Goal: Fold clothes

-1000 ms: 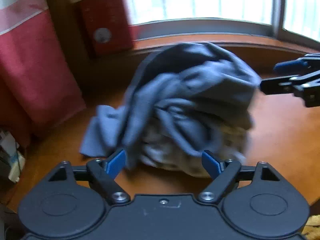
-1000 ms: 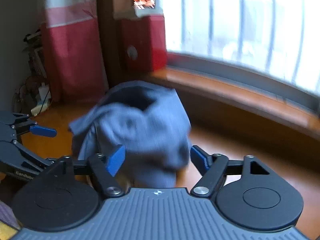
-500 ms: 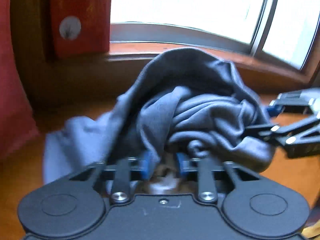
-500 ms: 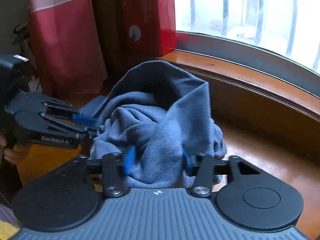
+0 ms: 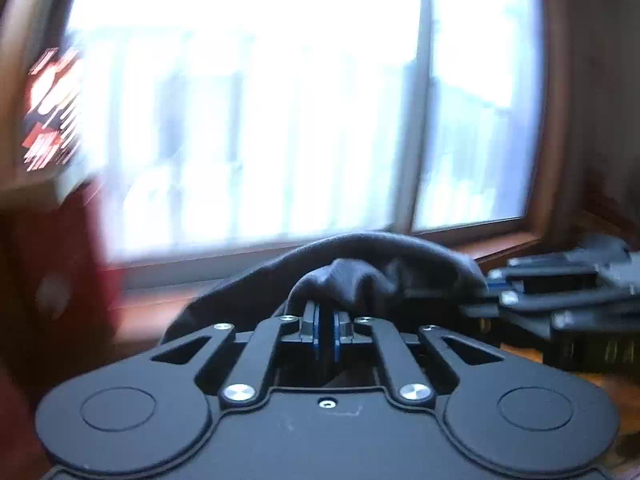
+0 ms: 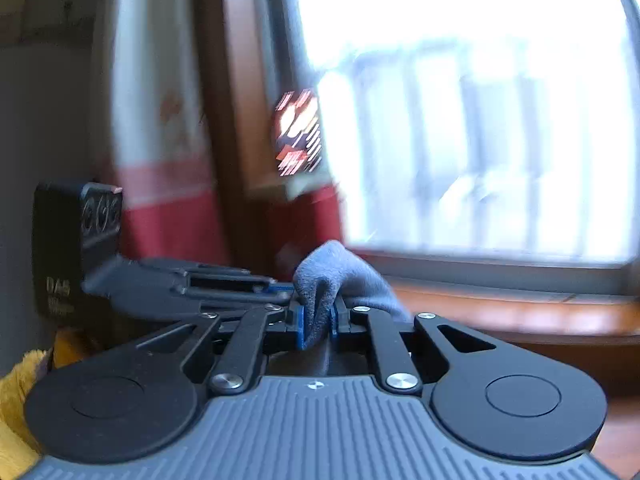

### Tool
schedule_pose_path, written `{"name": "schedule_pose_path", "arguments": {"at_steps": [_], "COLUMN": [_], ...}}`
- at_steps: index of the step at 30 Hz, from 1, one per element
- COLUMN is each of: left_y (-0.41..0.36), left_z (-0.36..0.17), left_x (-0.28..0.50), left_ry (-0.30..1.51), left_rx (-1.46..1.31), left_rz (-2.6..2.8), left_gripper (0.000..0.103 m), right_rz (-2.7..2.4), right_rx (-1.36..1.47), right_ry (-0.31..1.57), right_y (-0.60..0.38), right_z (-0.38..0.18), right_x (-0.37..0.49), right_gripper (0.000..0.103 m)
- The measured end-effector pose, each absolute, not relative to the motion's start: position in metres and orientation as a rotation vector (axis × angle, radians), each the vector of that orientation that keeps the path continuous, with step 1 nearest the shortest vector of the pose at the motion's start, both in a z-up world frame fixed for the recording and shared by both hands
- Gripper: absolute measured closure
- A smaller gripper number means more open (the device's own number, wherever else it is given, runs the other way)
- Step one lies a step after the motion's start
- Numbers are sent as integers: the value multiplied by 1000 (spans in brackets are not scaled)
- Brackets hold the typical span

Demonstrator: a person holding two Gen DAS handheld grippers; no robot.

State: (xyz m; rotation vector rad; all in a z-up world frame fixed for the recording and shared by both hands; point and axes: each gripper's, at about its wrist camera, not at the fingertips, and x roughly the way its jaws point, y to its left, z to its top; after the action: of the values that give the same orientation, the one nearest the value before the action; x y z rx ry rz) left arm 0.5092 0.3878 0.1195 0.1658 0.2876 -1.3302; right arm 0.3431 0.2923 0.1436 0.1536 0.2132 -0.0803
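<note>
Pinching grey garment in left gripper, right gripper closing on it; risking slippage from shallow bites.

The grey-blue garment is soft, matt knit cloth with a slightly fuzzy nap. The right gripper is matt black plastic with shiny metal screws, blue pads and a ribbed grey housing. The window sill is glossy reddish wood. A yellow fleecy cloth looks rough.
</note>
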Motion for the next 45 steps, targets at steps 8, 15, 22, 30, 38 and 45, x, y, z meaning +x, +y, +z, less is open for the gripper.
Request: {"name": "schedule_pose_path", "arguments": {"at_steps": [8,15,22,30,38,45], "left_y": [277,311,349,359,375,376], "left_z": [71,12,-10,-13,2,7], "left_x": [429,410,420,433,440,444], "left_ry": [502,683,687,707,656,646], "left_rx": [361,502,462,426,384,392], "left_rz": [-1467,-1394,-1307,-1227,-1176,-1132], "left_gripper": [59,53,45,43,42,38], "right_rz": [-507,-510,-167,-121,-348,-651], "right_rx": [143,92,-30,-127,-3,58], "right_ry": [485,667,701,945,611,993], "right_y": [211,197,206,215,188,123], "right_z": [88,62,77,33,143,73], "right_x": [260,251,374,488,369,323], "right_gripper": [45,38,20,80,81,52]}}
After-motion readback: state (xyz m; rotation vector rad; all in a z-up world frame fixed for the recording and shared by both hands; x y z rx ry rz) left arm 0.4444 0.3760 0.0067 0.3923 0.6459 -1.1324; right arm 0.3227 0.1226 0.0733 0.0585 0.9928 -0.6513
